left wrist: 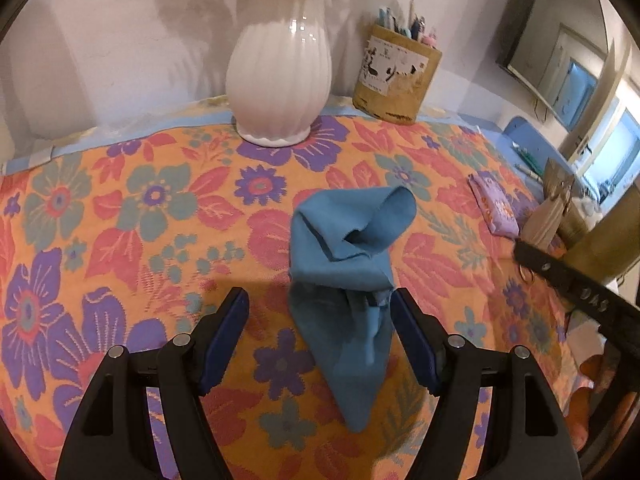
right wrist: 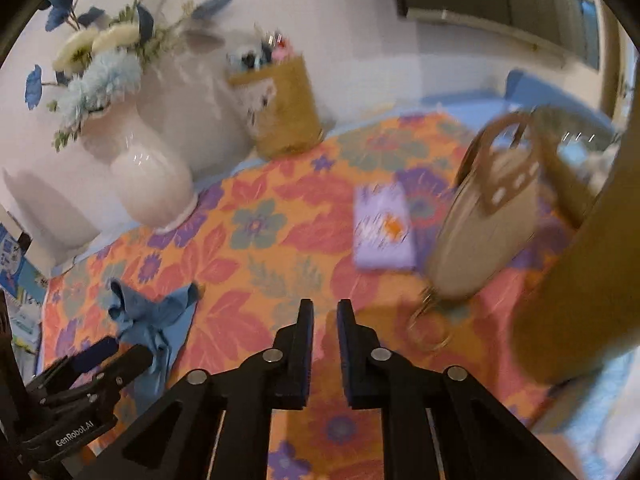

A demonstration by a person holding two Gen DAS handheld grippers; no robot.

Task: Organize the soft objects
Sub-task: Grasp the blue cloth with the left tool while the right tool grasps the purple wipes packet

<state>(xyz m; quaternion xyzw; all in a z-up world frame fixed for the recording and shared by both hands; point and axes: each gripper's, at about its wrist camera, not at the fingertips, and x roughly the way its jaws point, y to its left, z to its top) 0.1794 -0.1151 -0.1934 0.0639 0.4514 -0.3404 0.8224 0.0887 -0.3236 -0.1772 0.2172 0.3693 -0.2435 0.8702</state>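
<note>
From your left wrist camera, your left gripper hangs over the floral tablecloth with its jaws standing wide apart, and the blue cloth lies crumpled on the table between them. The cloth's narrow tail runs toward the camera through the gap, its bunched upper part rises just beyond the fingertips, and its right edge sits right beside the right blue pad; whether it touches there you cannot tell, and the left pad is clear of it, so nothing is gripped. Behind the cloth a white ribbed vase stands at the wall, with a tan pen holder to its right, and a small purple packet lies far right near a beige bag. From your right wrist camera, which is blurred, your right gripper points down at bare tablecloth with its jaws nearly together, only a thin slit between the pads and nothing in it. The blue cloth is well off to the lower left, under the tip of your left gripper. The purple packet lies ahead to the right, just beside the upright beige bag, and the vase of blue and white flowers stands at upper left.
</note>
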